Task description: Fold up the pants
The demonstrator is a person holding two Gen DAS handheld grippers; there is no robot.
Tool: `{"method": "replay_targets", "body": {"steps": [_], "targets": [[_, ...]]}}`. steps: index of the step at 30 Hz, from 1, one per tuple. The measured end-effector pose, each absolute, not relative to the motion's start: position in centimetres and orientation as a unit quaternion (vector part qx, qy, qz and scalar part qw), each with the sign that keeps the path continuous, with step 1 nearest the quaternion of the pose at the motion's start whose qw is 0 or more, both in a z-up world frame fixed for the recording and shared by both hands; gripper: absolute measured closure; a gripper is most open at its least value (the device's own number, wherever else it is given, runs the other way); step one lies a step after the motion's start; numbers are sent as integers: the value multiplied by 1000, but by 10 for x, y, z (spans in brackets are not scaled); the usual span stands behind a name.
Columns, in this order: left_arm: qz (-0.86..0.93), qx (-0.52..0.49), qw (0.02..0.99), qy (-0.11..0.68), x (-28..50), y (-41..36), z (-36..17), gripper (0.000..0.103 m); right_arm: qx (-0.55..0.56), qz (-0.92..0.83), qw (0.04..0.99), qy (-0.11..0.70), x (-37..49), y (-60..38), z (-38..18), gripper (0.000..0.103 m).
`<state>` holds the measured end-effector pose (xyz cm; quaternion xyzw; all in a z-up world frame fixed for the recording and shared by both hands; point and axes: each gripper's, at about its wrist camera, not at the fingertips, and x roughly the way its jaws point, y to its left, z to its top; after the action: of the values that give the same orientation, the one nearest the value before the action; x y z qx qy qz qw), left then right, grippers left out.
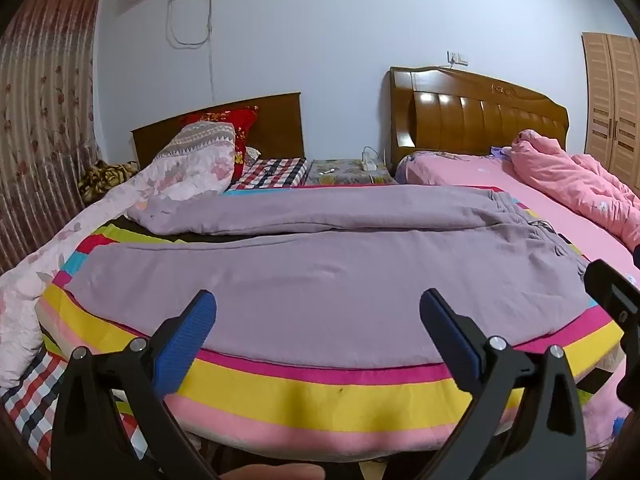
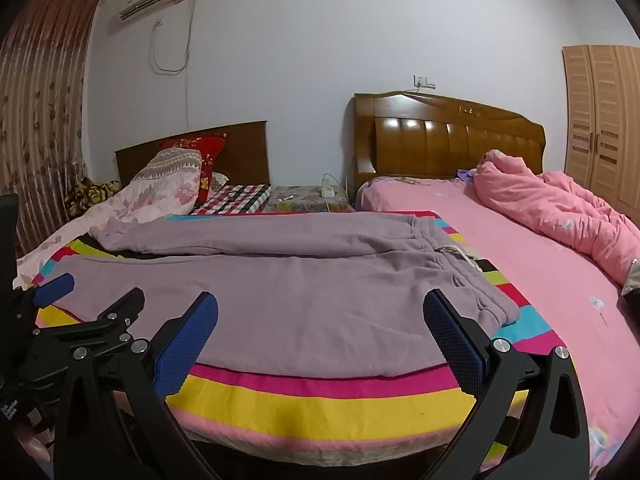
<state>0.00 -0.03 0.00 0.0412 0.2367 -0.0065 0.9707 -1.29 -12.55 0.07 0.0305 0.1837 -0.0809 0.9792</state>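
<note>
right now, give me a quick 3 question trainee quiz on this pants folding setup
1. True or false: the left gripper is shut on the purple pants.
2. The pants lie on: A) the pink sheet B) the striped blanket C) the floor.
3. On which side of both views is the waistband?

Key:
1. False. Both it and the right gripper are open, holding nothing.
2. B
3. The right side.

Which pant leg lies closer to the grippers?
The lower leg, lying flat along the striped blanket's front edge. The other leg lies farther back, toward the headboards.
</note>
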Motion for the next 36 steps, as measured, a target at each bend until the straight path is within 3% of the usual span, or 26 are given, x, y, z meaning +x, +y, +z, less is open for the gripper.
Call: {"method": "replay_targets", "body": {"steps": [36], "targets": [[-7, 32, 965, 259, 0, 1, -8, 1, 47, -68, 977, 197, -11, -122, -9, 4]]}}
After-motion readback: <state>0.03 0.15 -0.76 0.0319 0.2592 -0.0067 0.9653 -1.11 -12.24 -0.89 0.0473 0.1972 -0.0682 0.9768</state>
